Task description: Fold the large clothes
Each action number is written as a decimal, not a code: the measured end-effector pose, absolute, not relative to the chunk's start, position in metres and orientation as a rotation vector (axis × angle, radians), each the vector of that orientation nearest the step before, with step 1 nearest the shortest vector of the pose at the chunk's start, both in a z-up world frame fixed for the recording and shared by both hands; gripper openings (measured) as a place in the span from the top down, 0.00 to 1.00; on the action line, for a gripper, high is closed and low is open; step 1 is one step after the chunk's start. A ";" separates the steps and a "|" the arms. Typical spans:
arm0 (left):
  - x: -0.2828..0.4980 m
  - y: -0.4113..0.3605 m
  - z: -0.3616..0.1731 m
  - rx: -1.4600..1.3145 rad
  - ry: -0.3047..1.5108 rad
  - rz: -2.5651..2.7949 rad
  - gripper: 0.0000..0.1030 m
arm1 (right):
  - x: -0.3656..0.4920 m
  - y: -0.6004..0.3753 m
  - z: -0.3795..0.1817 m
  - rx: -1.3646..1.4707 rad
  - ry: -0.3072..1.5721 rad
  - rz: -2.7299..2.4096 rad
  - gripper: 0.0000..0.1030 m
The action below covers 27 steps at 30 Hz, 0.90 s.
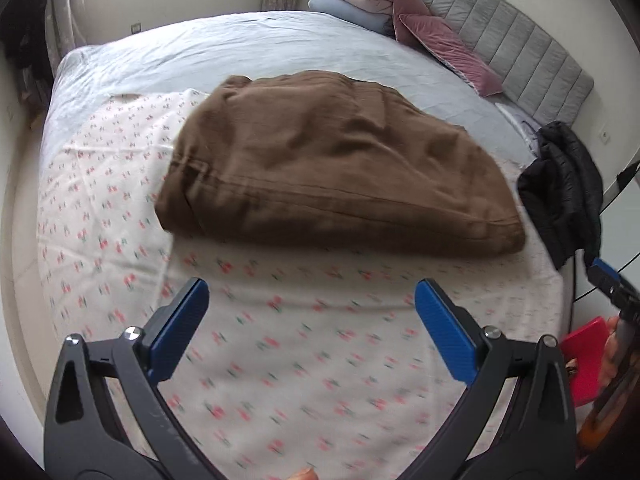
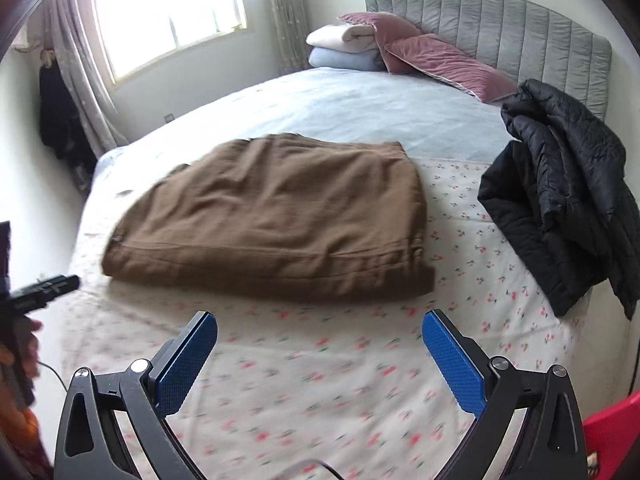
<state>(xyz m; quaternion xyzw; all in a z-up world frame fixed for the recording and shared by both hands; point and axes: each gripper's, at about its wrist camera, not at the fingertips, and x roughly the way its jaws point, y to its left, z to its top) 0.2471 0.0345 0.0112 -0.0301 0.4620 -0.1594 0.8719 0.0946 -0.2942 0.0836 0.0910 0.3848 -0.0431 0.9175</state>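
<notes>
A brown garment lies folded into a thick rectangle on the floral sheet in the middle of the bed. My left gripper hovers open above the sheet, short of the garment's near edge, with nothing between its blue pads. My right gripper is open too, just in front of the same folded edge, and holds nothing. The right gripper's tip shows at the right edge of the left wrist view. The left gripper's tip shows at the left edge of the right wrist view.
A black puffer jacket lies heaped at the bed's right edge. Pink pillows and folded blankets rest against the grey headboard. A red object sits low right. A window is far left.
</notes>
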 end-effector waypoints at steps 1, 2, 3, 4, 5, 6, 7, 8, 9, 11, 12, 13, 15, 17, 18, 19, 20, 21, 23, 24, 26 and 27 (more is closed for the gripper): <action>0.242 0.033 0.012 -0.075 0.963 -0.331 0.00 | 0.093 -0.287 0.088 0.194 0.782 -0.089 0.00; 0.235 0.032 0.012 -0.097 0.945 -0.333 0.00 | 0.091 -0.281 0.091 0.201 0.772 -0.085 0.00; 0.231 0.031 0.012 -0.110 0.937 -0.332 0.00 | 0.086 -0.274 0.095 0.214 0.748 -0.071 0.00; 0.228 0.026 0.009 -0.109 0.950 -0.318 0.00 | 0.083 -0.270 0.096 0.225 0.728 -0.054 0.00; 0.226 0.019 0.006 -0.093 0.974 -0.315 0.00 | 0.080 -0.264 0.095 0.241 0.714 -0.036 0.00; 0.225 0.014 0.005 -0.081 0.982 -0.321 0.00 | 0.079 -0.260 0.092 0.244 0.718 -0.030 0.00; 0.222 0.009 0.005 -0.072 0.969 -0.323 0.00 | 0.081 -0.255 0.089 0.233 0.731 -0.024 0.00; 0.220 0.004 0.002 -0.058 0.949 -0.296 0.00 | 0.082 -0.250 0.086 0.216 0.739 -0.020 0.00; 0.219 0.000 -0.001 -0.042 0.937 -0.267 0.00 | 0.084 -0.247 0.082 0.199 0.739 -0.031 0.00; 0.217 -0.010 -0.014 -0.006 0.913 -0.199 0.00 | 0.087 -0.241 0.071 0.172 0.748 -0.071 0.00; 0.216 -0.014 -0.022 0.007 0.913 -0.179 0.00 | 0.088 -0.239 0.060 0.164 0.751 -0.097 0.00; 0.214 -0.019 -0.034 0.033 0.929 -0.164 0.00 | 0.089 -0.239 0.051 0.166 0.757 -0.108 0.00; 0.210 -0.028 -0.054 0.076 0.983 -0.156 0.00 | 0.094 -0.239 0.029 0.168 0.808 -0.134 0.00; 0.206 -0.034 -0.064 0.096 1.017 -0.165 0.00 | 0.099 -0.236 0.012 0.150 0.863 -0.149 0.00; 0.204 -0.035 -0.066 0.098 1.022 -0.166 0.00 | 0.100 -0.233 0.006 0.142 0.872 -0.144 0.00; 0.201 -0.038 -0.066 0.100 1.017 -0.167 0.00 | 0.101 -0.231 0.004 0.139 0.873 -0.143 0.00; 0.197 -0.040 -0.066 0.104 1.006 -0.164 0.00 | 0.100 -0.229 0.002 0.140 0.872 -0.143 0.00; 0.195 -0.042 -0.066 0.113 0.994 -0.159 0.00 | 0.099 -0.225 0.002 0.143 0.865 -0.133 0.00; 0.189 -0.046 -0.065 0.139 0.970 -0.143 0.00 | 0.098 -0.220 0.004 0.142 0.851 -0.114 0.00; 0.188 -0.046 -0.064 0.142 0.962 -0.141 0.00 | 0.097 -0.217 0.004 0.137 0.847 -0.111 0.00; 0.185 -0.043 -0.062 0.133 0.952 -0.141 0.00 | 0.095 -0.212 0.004 0.116 0.839 -0.117 0.00; 0.184 -0.041 -0.060 0.131 0.947 -0.141 0.00 | 0.095 -0.209 0.005 0.105 0.834 -0.123 0.00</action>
